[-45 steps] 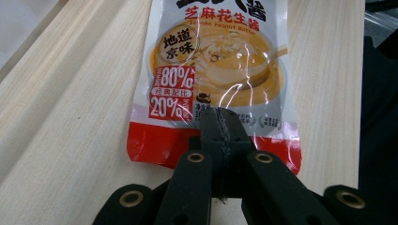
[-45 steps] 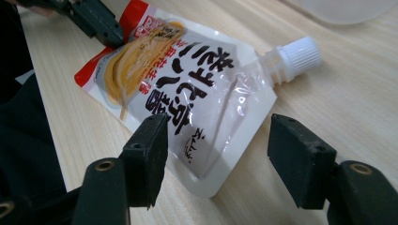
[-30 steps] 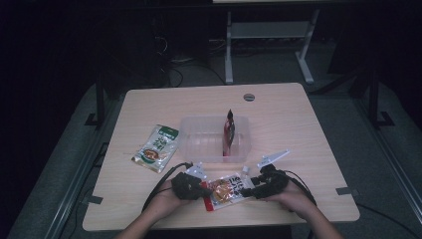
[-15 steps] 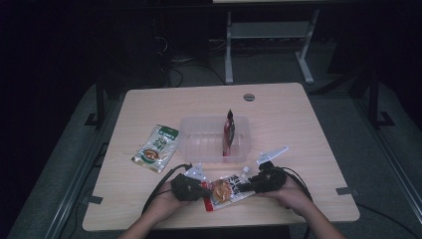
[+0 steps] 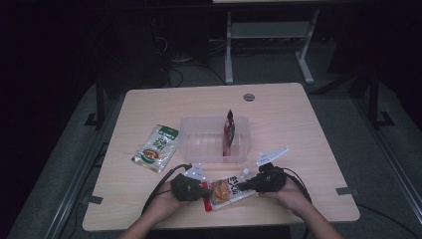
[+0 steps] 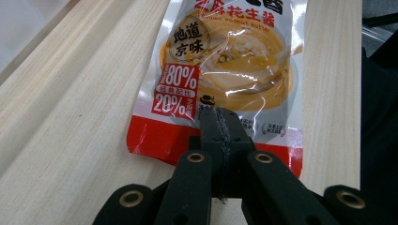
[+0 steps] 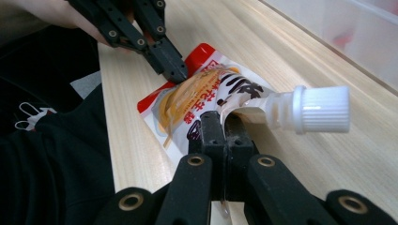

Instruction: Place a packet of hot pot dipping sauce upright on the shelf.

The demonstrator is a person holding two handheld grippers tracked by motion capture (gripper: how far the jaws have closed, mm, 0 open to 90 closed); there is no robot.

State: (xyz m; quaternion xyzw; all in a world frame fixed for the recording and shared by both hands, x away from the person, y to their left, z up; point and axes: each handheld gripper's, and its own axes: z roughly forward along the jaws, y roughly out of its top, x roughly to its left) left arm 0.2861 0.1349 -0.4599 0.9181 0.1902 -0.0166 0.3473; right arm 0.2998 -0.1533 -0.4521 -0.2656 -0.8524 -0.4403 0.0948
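left gripper [image 6: 219,123]: jaws pressed together on the red bottom edge of the sauce pouch [image 6: 225,70]; in the high view it sits at the pouch's left end, held in the person's left hand [image 5: 171,196].
right gripper [image 7: 220,124]: jaws have just been closing and now pinch the pouch's top edge, just beside the white screw cap [image 7: 321,108]; in the high view it sits at the pouch's right end, in the right hand [image 5: 286,191].
sauce pouch [image 5: 226,190]: orange and white with a red base, lying flat on the wooden table [image 5: 298,129] at its near edge, stretched between the two grippers.
clear plastic bin [image 5: 199,142]: mid-table, beyond the pouch; a dark red packet [image 5: 229,132] stands upright inside at its right end.
green and white packet [image 5: 156,148]: flat on the table, left of the bin, apart from it.
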